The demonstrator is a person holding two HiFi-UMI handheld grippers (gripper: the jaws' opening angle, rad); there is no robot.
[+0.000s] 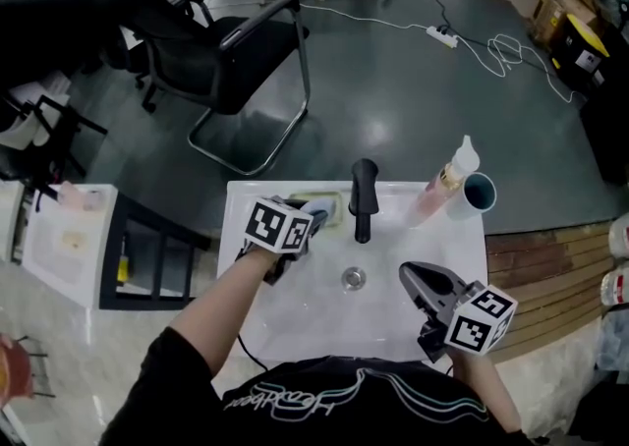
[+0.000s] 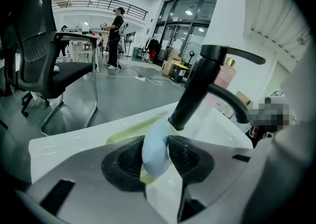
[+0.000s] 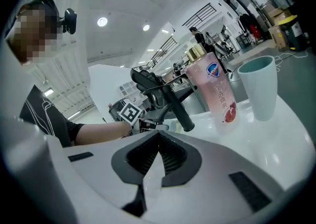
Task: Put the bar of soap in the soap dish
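Note:
A pale blue bar of soap sits upright between the pads of my left gripper, which is shut on it. Right beneath and behind the soap lies the yellow-green soap dish, on the white sink's back ledge left of the black faucet. In the head view the left gripper reaches over the dish and hides most of it. My right gripper hovers over the basin's right side, shut and empty; its pads meet at the tip.
A pink pump bottle and a teal cup stand on the sink's back right corner. The drain is in the middle of the basin. A black chair stands on the floor beyond.

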